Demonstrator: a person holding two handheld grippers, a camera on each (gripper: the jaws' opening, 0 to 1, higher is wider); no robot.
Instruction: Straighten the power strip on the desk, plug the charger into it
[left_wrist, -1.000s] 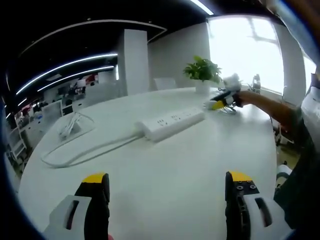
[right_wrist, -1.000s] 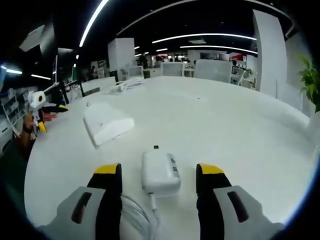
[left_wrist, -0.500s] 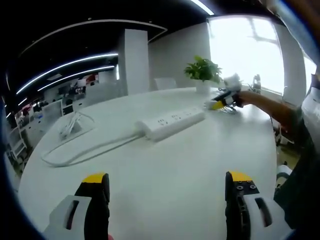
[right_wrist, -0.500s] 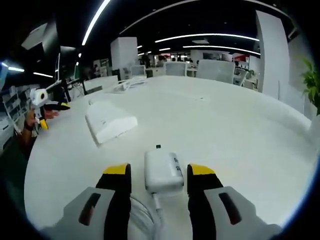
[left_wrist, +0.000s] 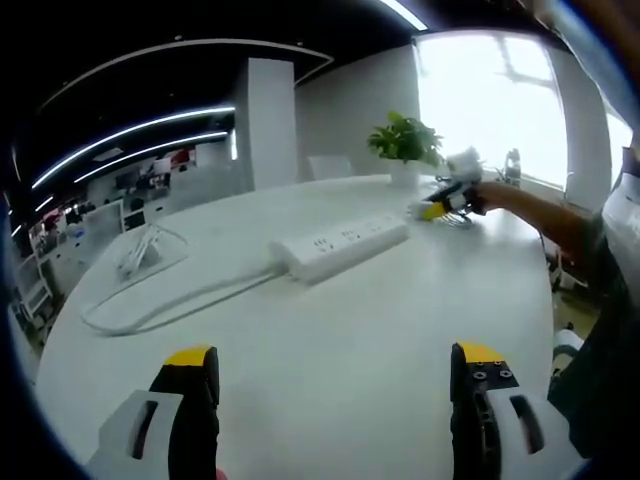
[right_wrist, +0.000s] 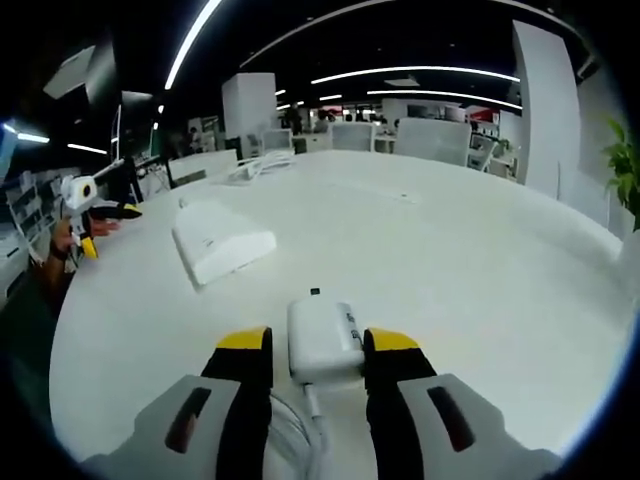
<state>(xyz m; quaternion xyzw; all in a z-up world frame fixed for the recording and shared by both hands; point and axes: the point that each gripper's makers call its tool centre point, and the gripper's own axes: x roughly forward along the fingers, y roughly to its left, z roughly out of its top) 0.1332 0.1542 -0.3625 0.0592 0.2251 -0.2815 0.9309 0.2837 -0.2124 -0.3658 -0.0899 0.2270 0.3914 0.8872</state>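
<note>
The white power strip (left_wrist: 345, 245) lies at a slant mid-table, its cable (left_wrist: 150, 305) looping off to the left. My left gripper (left_wrist: 335, 365) hovers open over bare table, well short of the strip. In the right gripper view the same strip (right_wrist: 222, 240) lies ahead on the left. The white charger block (right_wrist: 322, 335) sits flat on the table between the jaws of my right gripper (right_wrist: 318, 345). Those jaws stand close on both sides of it, with a thin gap still showing on the left. Its coiled cord (right_wrist: 300, 430) trails back under the gripper.
A potted plant (left_wrist: 405, 140) stands at the table's far edge by the window. The right gripper (left_wrist: 445, 198) and a person's forearm (left_wrist: 540, 215) reach in from the right. The left gripper (right_wrist: 80, 205) shows at the left table edge. Office desks and chairs stand behind.
My right gripper's jaws have narrowed around the charger, from wide apart to nearly touching it. The left gripper and the power strip have not moved.
</note>
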